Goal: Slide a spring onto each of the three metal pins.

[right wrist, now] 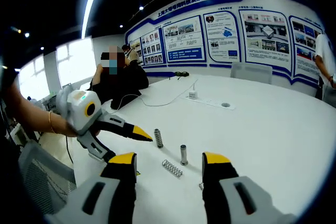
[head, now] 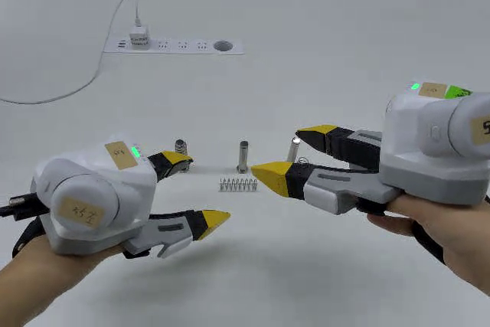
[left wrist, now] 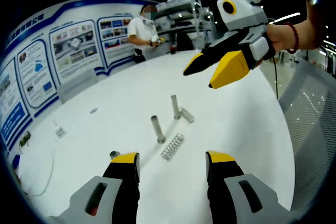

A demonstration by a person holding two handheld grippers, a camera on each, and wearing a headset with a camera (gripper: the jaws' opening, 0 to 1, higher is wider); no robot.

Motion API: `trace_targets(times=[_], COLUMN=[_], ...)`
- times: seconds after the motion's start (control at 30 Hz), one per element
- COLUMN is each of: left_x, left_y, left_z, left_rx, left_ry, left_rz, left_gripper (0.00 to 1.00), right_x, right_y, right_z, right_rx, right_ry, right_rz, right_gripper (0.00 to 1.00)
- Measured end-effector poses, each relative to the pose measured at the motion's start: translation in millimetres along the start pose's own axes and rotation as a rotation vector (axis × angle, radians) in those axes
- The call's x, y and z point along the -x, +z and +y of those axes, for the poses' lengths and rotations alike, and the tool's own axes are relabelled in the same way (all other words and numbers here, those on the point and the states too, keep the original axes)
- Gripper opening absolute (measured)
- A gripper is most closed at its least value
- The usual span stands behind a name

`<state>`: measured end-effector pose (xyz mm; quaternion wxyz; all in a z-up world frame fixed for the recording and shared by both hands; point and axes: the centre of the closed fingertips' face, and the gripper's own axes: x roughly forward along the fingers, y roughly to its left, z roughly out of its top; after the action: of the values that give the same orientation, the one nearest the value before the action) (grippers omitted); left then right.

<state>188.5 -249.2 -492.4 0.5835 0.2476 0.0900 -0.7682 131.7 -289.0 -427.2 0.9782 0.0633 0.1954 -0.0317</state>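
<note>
Both grippers are spread and empty: left gripper (head: pixel 205 188) sits left of the middle pin (head: pixel 243 156), right gripper (head: pixel 276 151) right of it. The left pin (head: pixel 181 145) already wears a spring. A loose spring (head: pixel 238 184) lies just in front of the middle pin. Looks like spring two is up. Next: pinch it, stand it upright, thread it on.

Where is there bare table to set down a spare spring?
Bare table lies between the power strip and the pins, and on your side of the loose spring. Crowded: around the pins, between the left gripper and right gripper.
</note>
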Motion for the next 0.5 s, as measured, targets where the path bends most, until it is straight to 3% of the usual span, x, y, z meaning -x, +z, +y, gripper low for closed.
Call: trace_targets(times=[0.5], left_x=[-32.6], left_y=[-15.0], left_z=[3.4], left_rx=[-0.021], left_ry=[-0.057], left_rz=[0.052], left_gripper=[0.36], right_x=[18.1], right_y=[-17.7], right_z=[-11.5], right_rx=[-0.040], right_ry=[-0.033], right_rz=[0.010], right_gripper=[0.52])
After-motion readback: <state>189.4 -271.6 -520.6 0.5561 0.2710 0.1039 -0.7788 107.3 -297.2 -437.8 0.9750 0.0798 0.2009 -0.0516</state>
